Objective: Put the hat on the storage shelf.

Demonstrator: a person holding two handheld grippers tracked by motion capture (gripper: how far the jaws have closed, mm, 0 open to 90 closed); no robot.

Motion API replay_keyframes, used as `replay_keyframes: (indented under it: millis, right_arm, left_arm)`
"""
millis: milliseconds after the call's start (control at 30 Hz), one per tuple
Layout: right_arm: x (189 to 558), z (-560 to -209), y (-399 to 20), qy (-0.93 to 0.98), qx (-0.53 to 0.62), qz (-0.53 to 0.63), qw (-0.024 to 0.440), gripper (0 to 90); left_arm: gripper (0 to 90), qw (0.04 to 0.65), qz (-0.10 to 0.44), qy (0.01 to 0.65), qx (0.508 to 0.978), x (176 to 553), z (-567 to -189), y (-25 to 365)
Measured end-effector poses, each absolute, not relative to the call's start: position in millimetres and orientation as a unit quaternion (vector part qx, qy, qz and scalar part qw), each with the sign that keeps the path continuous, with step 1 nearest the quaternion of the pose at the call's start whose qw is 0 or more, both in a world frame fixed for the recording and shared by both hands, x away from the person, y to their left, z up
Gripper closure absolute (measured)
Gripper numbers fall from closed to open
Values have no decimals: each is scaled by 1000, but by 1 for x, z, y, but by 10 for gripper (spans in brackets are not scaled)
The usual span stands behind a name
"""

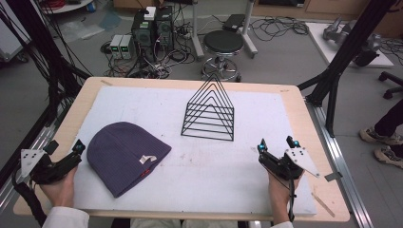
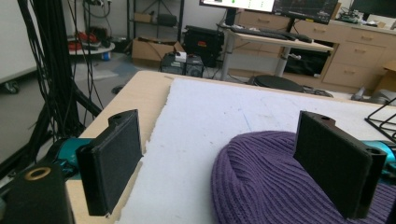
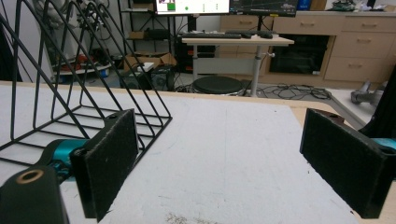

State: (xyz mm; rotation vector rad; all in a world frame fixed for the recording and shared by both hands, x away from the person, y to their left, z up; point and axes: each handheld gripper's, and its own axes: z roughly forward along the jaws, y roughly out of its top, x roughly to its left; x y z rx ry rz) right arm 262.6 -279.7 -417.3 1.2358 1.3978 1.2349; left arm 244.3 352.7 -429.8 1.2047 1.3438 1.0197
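Observation:
A purple knit beanie (image 1: 124,154) with a small white tag lies flat on the white mat (image 1: 204,161), left of centre. A black wire triangular rack (image 1: 209,111) stands upright behind the middle of the mat. My left gripper (image 1: 64,149) rests at the mat's left edge, just left of the beanie, open. In the left gripper view the beanie (image 2: 266,182) lies between and beyond the jaws, toward the right one. My right gripper (image 1: 276,144) sits at the mat's right front, open, nothing between its jaws. The rack (image 3: 79,93) stands ahead and left of it.
The wooden table (image 1: 304,123) carries the mat and ends close behind the rack. Black frame posts (image 1: 349,47) rise at the right, cables at the left. A stool (image 1: 223,45) and computers (image 1: 152,28) stand on the floor beyond.

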Motion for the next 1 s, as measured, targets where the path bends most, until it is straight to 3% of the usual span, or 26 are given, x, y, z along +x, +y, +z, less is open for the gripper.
replay_keyframes:
  millis: [1000]
  right_arm:
    - [264,-419,-277,576,490,492,432,110]
  left_arm:
    - [156,426,344,631,549,260,-425,358]
